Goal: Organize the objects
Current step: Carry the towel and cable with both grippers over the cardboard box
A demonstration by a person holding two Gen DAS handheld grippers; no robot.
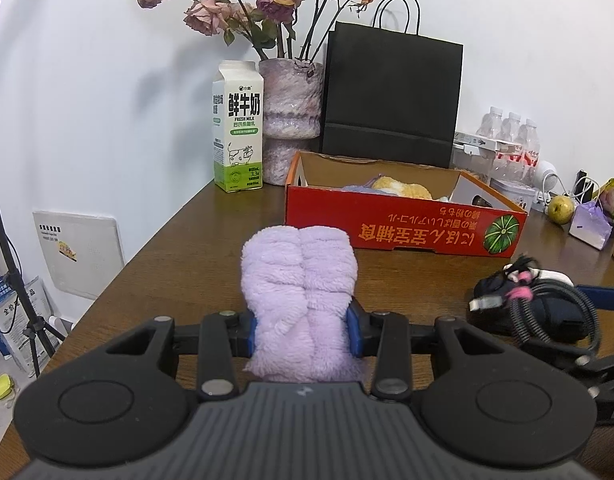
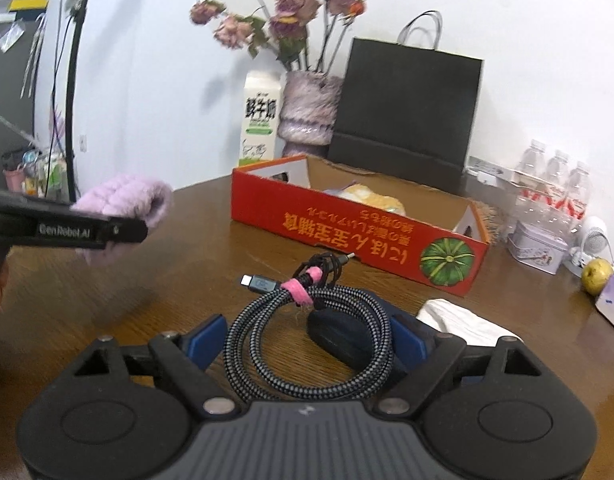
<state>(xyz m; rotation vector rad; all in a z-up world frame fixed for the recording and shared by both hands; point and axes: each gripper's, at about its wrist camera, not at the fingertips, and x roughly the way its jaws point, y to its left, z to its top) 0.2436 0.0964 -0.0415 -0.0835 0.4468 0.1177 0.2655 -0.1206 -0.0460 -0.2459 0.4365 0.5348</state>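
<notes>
The left tongs [image 1: 303, 330] pinch a folded lilac plush cloth [image 1: 301, 292] by its near end, the blue pads pressed into the pile on both sides, so the roll sticks out forward above the table [image 1: 179, 248]. The right tongs [image 2: 307, 336] stand around a coiled braided cable [image 2: 307, 344] bound with a pink strap, together with a dark pouch inside the coil; the right-hand pad meets the coil while the left one looks just clear, so I read no firm grip yet. The cloth should be light, soft and squashy, forgiving of a hard squeeze and best held across its thick middle, though its free end may droop. The cable is light but springy and apt to slide or uncoil; closing across the whole coil near the strap seems safest. Beyond both lies the red cardboard box [image 1: 403, 224], open-topped, already holding a yellow and a bluish plush item, with room left inside. Its near wall is a rim to clear. Bare table lies before it; the milk carton [image 1: 238, 128], vase [image 1: 293, 120] and black bag [image 1: 391, 96] crowd the far side.
</notes>
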